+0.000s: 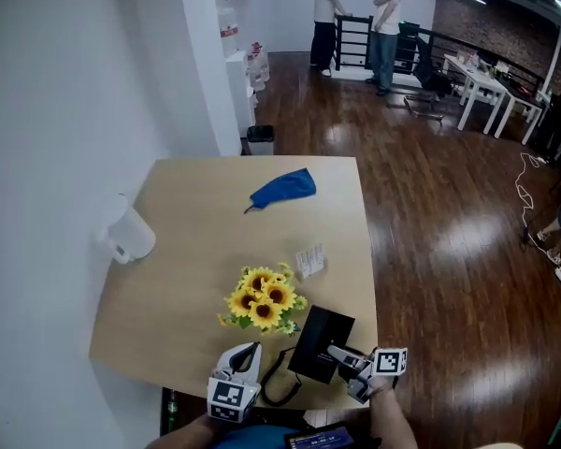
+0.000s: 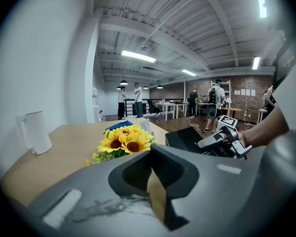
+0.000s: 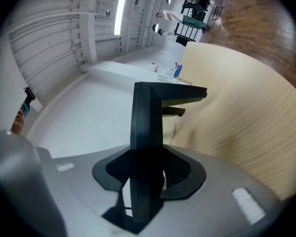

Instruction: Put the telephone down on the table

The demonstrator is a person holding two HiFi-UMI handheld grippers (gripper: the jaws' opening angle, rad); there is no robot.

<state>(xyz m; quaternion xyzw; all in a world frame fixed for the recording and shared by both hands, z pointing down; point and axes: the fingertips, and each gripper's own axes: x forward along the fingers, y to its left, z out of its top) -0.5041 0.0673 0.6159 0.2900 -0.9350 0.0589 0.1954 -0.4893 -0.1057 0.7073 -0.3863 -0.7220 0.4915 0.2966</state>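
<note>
Black telephone (image 1: 320,340): flat, dark, slab-shaped unit, clamped in the right gripper (image 1: 338,353). It is at the near edge of the table, just beside the left gripper (image 1: 248,352) on its right. Whether its base touches the wood cannot be told.
Right gripper jaws: closed on the telephone (image 3: 147,122). In the right gripper (image 3: 148,168) view the black panel stands edge-on between both jaws and extends well beyond them.
Left gripper jaws: tips together in the left gripper (image 2: 150,154) view, with a thin slit behind them and nothing held.
Black cord (image 1: 273,386): curved loop between the two grippers, running to the telephone's lower corner.
Light wooden table (image 1: 182,251): square top with rounded corners, under and ahead of both grippers.
Yellow sunflower bunch (image 1: 265,299): directly ahead of the left gripper, near it, and just beside the telephone's far-left corner.
Small white printed card (image 1: 310,262): beyond the sunflowers, ahead of the right gripper.
Blue cloth (image 1: 283,188): crumpled, on the far part of the table, well apart from both grippers.
White jug (image 1: 129,235): at the table's left edge by the wall, far left of the left gripper.
Cross-check: the left gripper view shows the right gripper (image 2: 218,138) on the telephone (image 2: 185,137) to its right, with the sunflowers (image 2: 123,142) ahead.
</note>
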